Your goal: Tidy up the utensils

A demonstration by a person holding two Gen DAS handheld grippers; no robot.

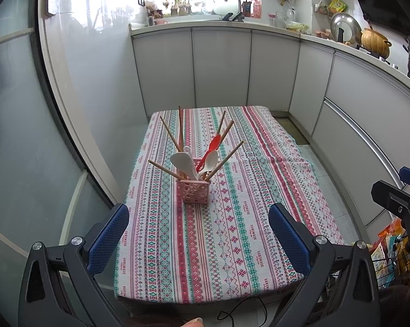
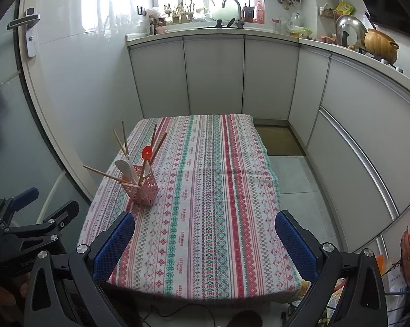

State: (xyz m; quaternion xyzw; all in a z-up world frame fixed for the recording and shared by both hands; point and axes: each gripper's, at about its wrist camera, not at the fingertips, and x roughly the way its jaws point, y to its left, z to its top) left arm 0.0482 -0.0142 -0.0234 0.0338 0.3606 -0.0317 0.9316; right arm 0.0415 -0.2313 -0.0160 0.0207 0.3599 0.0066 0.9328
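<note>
Two tools, both w/ jaws spread wide and holding nothing. Left tool [image 1: 198, 234] hangs over the near edge of the bench [image 1: 273, 190], aimed straight up its length; right tool [image 2: 205, 242] sits over the same near edge, further toward the right side.

Holder [image 1: 194, 192], pink w/ perforated walls, stands upright on the cloth, roughly mid-bench, toward the left edge. It holds all utensils in view: chopsticks [image 1: 168, 135] fanned outward at steep tilts, a white paddle [image 1: 181, 162], a white spoon [image 1: 211, 160], a red spoon [image 1: 213, 144]. No loose utensil shows anywhere on the cloth, so the job looks done or nearly so.

Key relation: holder lies dead ahead of left tool, between its finger lines, apart from the tips. From right tool it lies ahead and well to the left [image 2: 143, 190], outside the left finger. Left tool is nearer and better lined up. Long axes of sticks and handles run up and outward from the holder mouth, so any further pick or tidy would prob. need a grip across a shaft from above, approx. square to its tilt.
</note>
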